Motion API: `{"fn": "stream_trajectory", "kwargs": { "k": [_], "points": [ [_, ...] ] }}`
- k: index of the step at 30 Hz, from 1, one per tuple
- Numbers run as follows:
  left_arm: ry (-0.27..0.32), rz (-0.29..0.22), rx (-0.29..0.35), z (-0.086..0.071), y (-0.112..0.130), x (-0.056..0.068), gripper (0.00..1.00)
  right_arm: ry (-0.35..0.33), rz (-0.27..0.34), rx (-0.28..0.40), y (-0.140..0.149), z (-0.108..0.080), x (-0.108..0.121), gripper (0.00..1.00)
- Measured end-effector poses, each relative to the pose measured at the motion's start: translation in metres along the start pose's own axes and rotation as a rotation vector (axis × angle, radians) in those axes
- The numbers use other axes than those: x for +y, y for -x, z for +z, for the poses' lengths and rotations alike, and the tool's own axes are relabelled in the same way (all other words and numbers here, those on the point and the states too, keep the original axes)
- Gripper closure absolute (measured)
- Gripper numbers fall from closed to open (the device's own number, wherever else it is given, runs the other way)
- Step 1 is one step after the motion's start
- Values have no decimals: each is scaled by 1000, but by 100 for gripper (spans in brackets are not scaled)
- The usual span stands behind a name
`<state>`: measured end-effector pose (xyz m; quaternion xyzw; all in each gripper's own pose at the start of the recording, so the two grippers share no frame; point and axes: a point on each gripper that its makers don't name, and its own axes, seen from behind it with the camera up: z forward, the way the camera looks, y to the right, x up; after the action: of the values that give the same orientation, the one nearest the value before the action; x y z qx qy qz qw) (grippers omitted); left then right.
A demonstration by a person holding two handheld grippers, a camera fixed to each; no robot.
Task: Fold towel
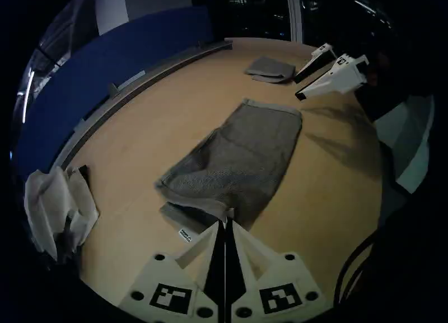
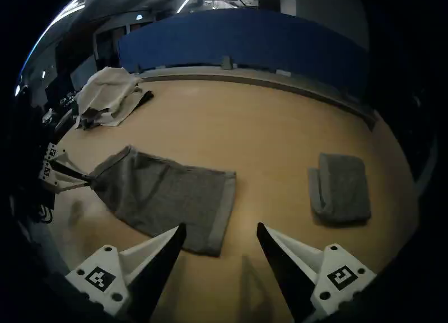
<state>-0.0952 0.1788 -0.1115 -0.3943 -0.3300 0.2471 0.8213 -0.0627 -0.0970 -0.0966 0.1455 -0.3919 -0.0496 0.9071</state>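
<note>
A grey towel [image 1: 241, 155] lies stretched out on the wooden table [image 1: 330, 194]. My left gripper [image 1: 225, 221] is shut on its near edge, which is lifted and curled over a little. In the right gripper view the same towel [image 2: 168, 200] lies just ahead of my right gripper [image 2: 220, 228], which stands open above the table at the towel's hemmed end, touching nothing. The left gripper [image 2: 61, 174] shows at the far left, pinching the towel's other end. The right gripper [image 1: 330, 71] is seen open beyond the towel's far end.
A folded grey towel [image 2: 339, 186] rests on the table to the right, also seen as the folded towel [image 1: 271, 70] far off. A crumpled white cloth [image 2: 109, 96] lies near the blue partition [image 2: 241, 43] along the table's back edge.
</note>
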Motion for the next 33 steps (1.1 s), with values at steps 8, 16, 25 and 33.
{"fn": "stream_trajectory", "kwargs": {
  "k": [8,16,25,33],
  "points": [
    [-10,-2,-17,5,14,2,98,4,-3,-2,1,0,2,2],
    [27,-44,-44,3,22,8,34,5,-7,-5,4,-1,3,2],
    [-10,-70,-40,-7,18,-2,24,-8,-16,-15,11,2,-1,2],
    [-60,-179,9,-34,5,-7,11,-22,-38,-54,29,6,-3,12]
  ]
}}
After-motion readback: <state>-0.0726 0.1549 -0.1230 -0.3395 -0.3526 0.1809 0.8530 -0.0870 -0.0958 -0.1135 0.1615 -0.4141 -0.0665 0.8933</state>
